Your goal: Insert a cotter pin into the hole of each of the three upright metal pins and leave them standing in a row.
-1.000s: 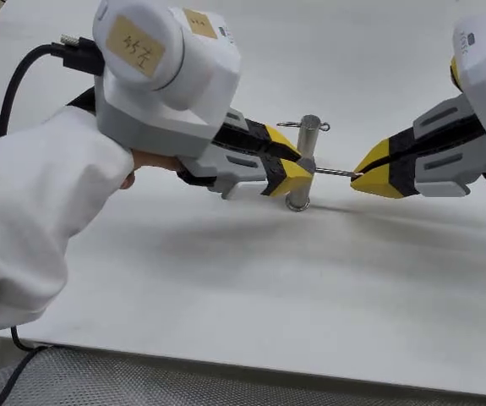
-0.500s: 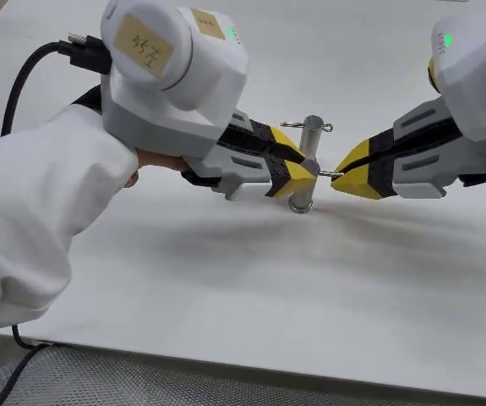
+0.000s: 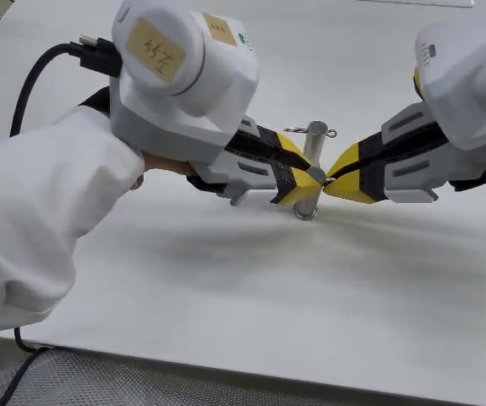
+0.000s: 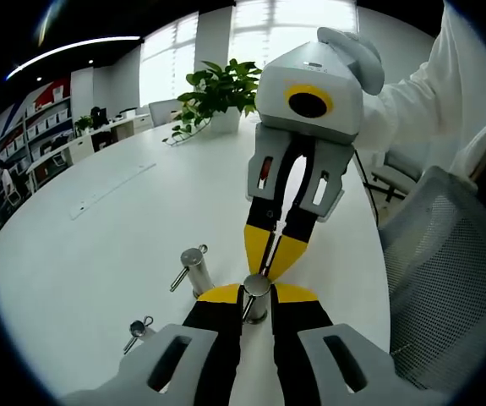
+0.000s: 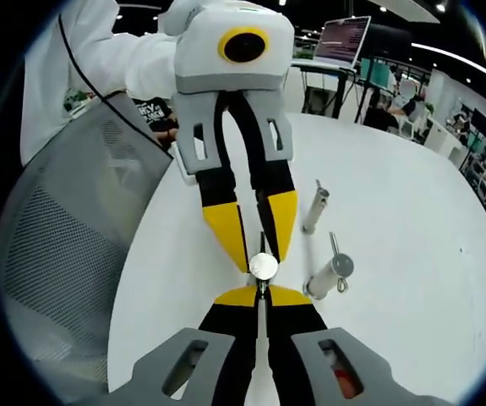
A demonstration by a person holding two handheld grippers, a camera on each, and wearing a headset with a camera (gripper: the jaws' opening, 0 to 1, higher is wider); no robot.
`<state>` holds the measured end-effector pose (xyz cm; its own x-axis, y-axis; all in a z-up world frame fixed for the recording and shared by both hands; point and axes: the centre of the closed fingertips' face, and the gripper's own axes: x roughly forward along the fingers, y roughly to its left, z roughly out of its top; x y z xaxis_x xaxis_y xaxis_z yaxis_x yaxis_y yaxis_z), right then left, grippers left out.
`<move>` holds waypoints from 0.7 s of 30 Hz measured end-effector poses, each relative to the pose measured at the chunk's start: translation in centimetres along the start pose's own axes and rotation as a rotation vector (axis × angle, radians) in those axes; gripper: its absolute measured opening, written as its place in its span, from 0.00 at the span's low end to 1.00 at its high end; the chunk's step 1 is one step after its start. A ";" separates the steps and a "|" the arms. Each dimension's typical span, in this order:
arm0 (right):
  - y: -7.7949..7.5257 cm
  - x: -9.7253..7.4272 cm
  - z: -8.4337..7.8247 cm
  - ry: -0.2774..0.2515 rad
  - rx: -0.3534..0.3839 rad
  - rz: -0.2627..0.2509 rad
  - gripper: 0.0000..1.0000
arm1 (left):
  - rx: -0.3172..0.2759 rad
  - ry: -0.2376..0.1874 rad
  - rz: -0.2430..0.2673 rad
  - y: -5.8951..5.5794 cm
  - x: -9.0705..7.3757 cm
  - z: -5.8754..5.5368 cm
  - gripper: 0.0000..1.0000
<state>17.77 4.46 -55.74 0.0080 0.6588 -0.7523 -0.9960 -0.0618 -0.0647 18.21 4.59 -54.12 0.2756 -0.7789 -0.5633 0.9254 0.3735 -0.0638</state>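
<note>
A steel pin [image 3: 308, 201] stands on the white table [image 3: 226, 279], and my left gripper [image 3: 310, 178] is shut on its shaft from the left. My right gripper [image 3: 331, 180] faces it from the right, shut on a thin cotter pin [image 5: 261, 286] whose tip reaches the pin's side. The two pairs of yellow tips nearly touch. The left gripper view has the held pin [image 4: 256, 292] between my jaws and the right gripper [image 4: 270, 254] just beyond. Two more metal pins [image 4: 194, 269] [image 4: 139, 328], each carrying a cotter pin, stand to the left there. One of them [image 3: 316, 135] rises behind the grippers.
A black cable [image 3: 31, 80] trails from the left gripper over the table's left edge. A mesh chair [image 3: 141, 381] sits at the near edge. A potted plant [image 4: 217, 89] stands at the table's far end. Bare tabletop lies in front of the grippers.
My right gripper has moved left toward the held pin, and the exposed length of cotter pin has shrunk to almost nothing. The left gripper stays clamped on the pin.
</note>
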 end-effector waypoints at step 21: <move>-0.2 -0.2 0.5 -0.040 0.036 -0.044 0.13 | -0.014 -0.033 0.026 0.4 -0.8 -0.3 0.37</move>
<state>17.92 4.73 -55.23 0.0485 0.6895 -0.7227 -0.9973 -0.0061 -0.0728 18.28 5.56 -53.94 0.3083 -0.7850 -0.5374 0.9142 0.4007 -0.0610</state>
